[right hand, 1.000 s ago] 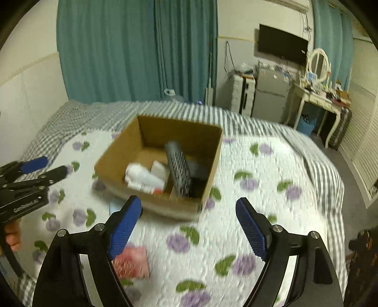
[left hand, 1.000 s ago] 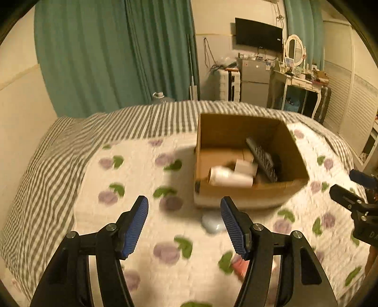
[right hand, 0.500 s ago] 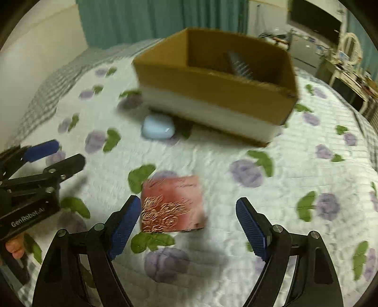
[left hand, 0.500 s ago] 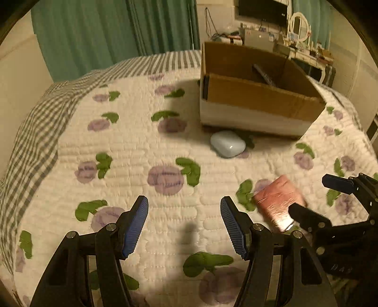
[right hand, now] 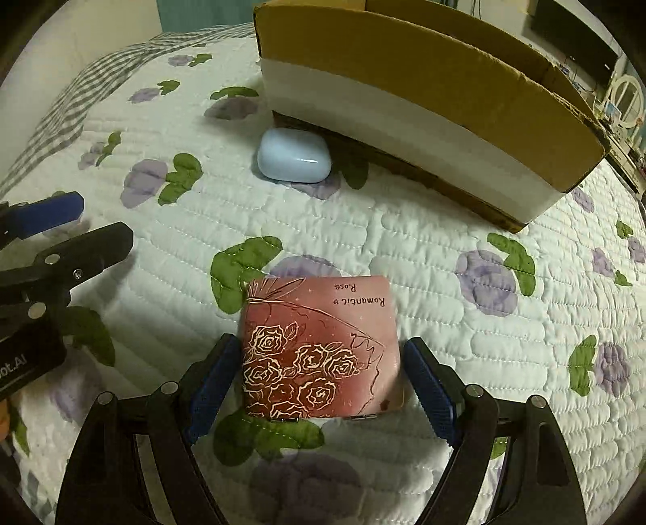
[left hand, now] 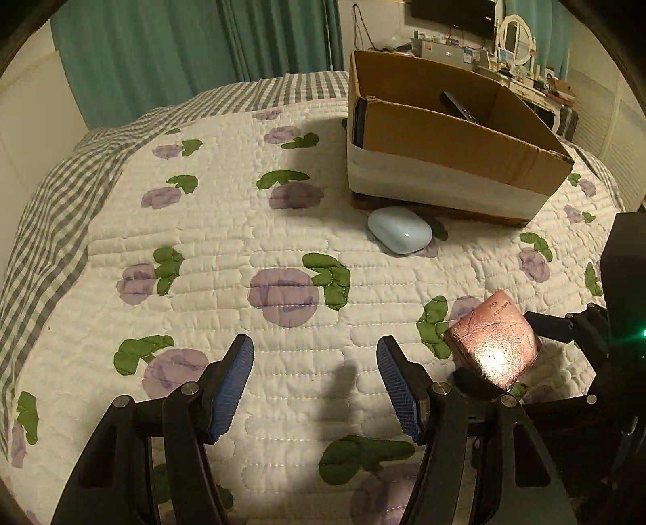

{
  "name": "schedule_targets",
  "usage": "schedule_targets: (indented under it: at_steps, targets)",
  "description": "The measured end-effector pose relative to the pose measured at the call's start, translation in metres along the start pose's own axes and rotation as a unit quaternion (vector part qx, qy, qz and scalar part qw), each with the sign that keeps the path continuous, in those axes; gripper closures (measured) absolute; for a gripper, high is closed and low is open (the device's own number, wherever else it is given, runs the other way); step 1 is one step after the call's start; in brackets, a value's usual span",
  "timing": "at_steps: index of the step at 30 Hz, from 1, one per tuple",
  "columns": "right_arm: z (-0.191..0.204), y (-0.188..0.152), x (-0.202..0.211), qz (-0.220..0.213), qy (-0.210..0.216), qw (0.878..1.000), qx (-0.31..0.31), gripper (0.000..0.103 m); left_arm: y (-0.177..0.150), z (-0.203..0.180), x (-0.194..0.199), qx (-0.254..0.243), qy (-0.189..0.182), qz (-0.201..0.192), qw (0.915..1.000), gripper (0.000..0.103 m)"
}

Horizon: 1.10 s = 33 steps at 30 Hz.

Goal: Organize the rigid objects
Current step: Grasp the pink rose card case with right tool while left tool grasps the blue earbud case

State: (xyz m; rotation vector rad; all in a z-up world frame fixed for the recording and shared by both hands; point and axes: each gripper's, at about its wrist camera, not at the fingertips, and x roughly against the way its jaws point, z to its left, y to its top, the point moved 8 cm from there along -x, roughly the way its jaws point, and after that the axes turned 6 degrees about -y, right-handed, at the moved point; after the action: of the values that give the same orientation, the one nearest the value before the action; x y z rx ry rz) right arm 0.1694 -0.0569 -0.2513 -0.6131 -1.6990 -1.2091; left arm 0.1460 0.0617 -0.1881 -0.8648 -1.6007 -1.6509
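A flat pink case with rose drawings [right hand: 321, 347] lies on the quilted bed between the open fingers of my right gripper [right hand: 323, 383]; both pads stand close beside its edges. It also shows in the left wrist view [left hand: 494, 341]. A pale blue rounded case [right hand: 294, 155] lies against the front of the cardboard box [right hand: 424, 93], also seen in the left wrist view [left hand: 399, 230]. My left gripper [left hand: 315, 383] is open and empty over the quilt, left of the pink case. A black remote [left hand: 458, 107] sticks up inside the box [left hand: 448, 161].
The bed has a white quilt with purple flowers [left hand: 282, 290] and a grey checked blanket [left hand: 52, 194] at the left. Green curtains [left hand: 194, 48] and a dresser with a mirror [left hand: 514, 36] stand beyond the bed.
Both grippers have come down from above the box toward the quilt. My right gripper has closed in on the pink case until its fingers flank it.
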Motion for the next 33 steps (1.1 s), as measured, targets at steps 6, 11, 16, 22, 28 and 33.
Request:
schedule_targets:
  at_steps: [6,11,16,22,28,33]
  targets:
    - [-0.007,-0.004,0.016,-0.01,-0.014,1.0,0.001,0.032,0.004,-0.005,0.008,0.002,0.001,-0.004,1.0,0.037]
    - [-0.038,0.007,0.049,-0.048,-0.033,0.998,-0.031,0.032,0.013,-0.014,0.012,0.003,-0.008,-0.005,0.9999,0.037]
    - [-0.08,0.033,0.078,-0.088,-0.068,0.993,-0.041,0.032,0.033,-0.034,0.001,-0.01,-0.022,-0.007,0.9997,0.037]
    - [-0.117,0.056,0.068,-0.098,-0.082,0.99,-0.061,0.032,0.059,-0.051,-0.033,-0.002,-0.039,-0.007,0.9992,0.037]
    - [-0.129,0.038,0.036,-0.067,-0.055,0.992,-0.093,0.032,0.073,-0.055,-0.067,-0.001,-0.038,0.0,0.9993,0.036]
    - [-0.14,0.035,0.032,-0.067,-0.033,0.99,-0.116,0.032,0.08,-0.056,-0.086,0.021,-0.05,0.006,0.9985,0.037]
